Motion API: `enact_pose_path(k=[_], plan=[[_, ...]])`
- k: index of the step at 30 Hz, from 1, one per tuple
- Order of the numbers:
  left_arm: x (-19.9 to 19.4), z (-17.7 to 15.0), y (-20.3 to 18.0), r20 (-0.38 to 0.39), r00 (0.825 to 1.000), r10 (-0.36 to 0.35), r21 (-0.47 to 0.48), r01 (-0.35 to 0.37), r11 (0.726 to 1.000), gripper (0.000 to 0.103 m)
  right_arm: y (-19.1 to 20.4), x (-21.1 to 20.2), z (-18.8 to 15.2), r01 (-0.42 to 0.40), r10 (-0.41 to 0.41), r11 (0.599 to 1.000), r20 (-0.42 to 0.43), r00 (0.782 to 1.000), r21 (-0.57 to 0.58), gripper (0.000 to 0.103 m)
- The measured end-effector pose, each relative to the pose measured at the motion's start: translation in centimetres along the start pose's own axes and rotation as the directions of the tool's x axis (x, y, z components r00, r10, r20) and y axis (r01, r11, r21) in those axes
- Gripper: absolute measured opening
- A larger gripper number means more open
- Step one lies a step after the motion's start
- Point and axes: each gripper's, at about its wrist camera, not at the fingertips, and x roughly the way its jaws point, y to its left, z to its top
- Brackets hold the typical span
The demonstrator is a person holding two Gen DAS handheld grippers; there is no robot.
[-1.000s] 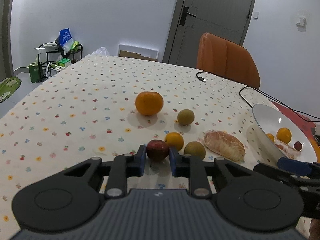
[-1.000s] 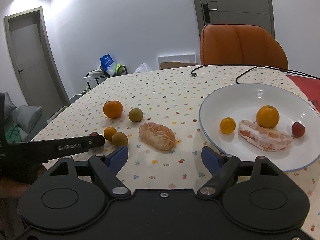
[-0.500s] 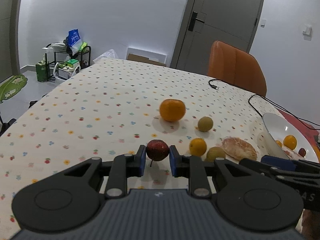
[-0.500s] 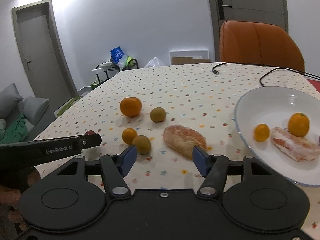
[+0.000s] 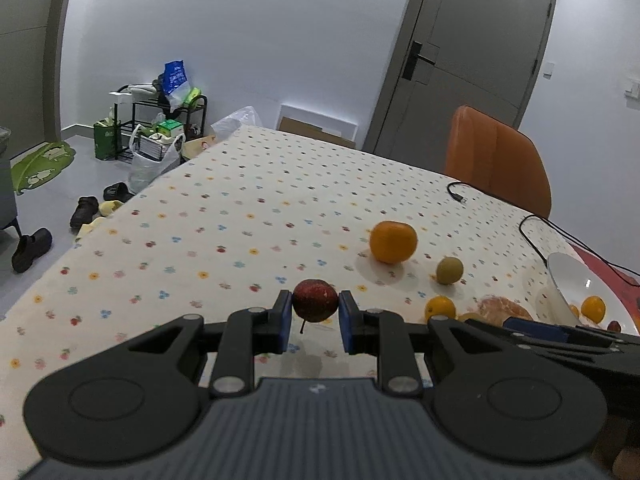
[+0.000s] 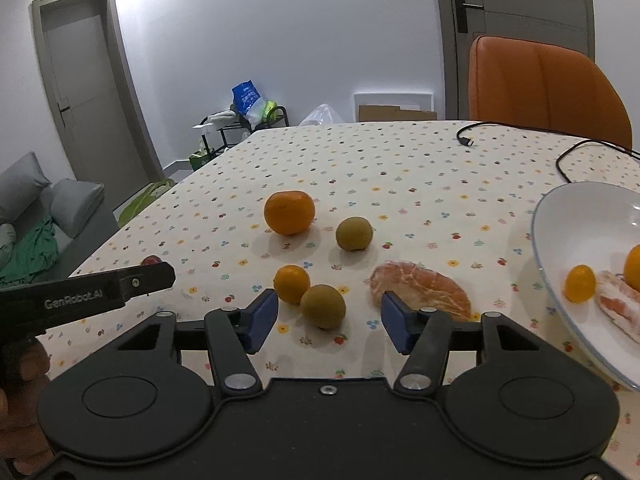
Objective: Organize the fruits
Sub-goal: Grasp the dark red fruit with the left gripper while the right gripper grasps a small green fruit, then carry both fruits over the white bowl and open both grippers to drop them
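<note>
My left gripper (image 5: 315, 316) is shut on a small dark red fruit (image 5: 315, 300), held above the flowered tablecloth (image 5: 240, 220). On the cloth lie a large orange (image 6: 289, 213), a small orange (image 6: 291, 283), two green-brown round fruits (image 6: 354, 233) (image 6: 323, 306) and a peeled citrus piece (image 6: 424, 290). My right gripper (image 6: 327, 320) is open, low over the cloth, with the nearer green-brown fruit between its fingers and not touching them. The white plate (image 6: 560, 216) at the right holds small oranges and a peeled piece.
An orange chair (image 6: 544, 88) stands behind the table. A black cable (image 6: 520, 130) runs across the far right of the cloth. The left gripper's body (image 6: 80, 294) reaches in at the left of the right wrist view. The floor at the left has shoes and a rack.
My left gripper has risen with the red fruit and swung leftward. My right gripper has moved left from the plate toward the loose fruits and narrowed slightly.
</note>
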Motion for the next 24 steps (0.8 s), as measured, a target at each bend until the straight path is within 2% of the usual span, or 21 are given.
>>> enact_pose_path(k=[2, 4, 5, 9, 24], plan=[[-0.1, 0.0, 0.2, -0.001, 1.000, 0.004, -0.003, -0.004, 1.000, 0.023, 0.1, 0.6, 0.0, -0.002, 0.002, 1.000, -0.005, 1.000, -0.001, 0.054], [-0.2, 0.0, 0.3, -0.001, 1.000, 0.005, -0.003, -0.005, 1.000, 0.023, 0.2, 1.2, -0.3, 0.006, -0.006, 1.000, -0.003, 1.000, -0.016, 0.040], [-0.3, 0.0, 0.2, -0.001, 1.000, 0.005, -0.003, -0.005, 1.000, 0.023, 0.3, 1.3, -0.4, 0.017, -0.017, 0.999, -0.001, 1.000, -0.035, 0.024], [-0.5, 0.0, -0.2, -0.003, 1.000, 0.002, 0.007, -0.002, 1.000, 0.023, 0.3, -0.1, -0.3, -0.014, 0.014, 0.999, 0.010, 1.000, -0.033, 0.024], [-1.3, 0.0, -4.2, 0.010, 0.999, -0.034, 0.091, 0.033, 0.995, 0.023, -1.8, -4.6, -0.8, 0.022, -0.024, 1.000, 0.097, 0.995, 0.018, 0.024]])
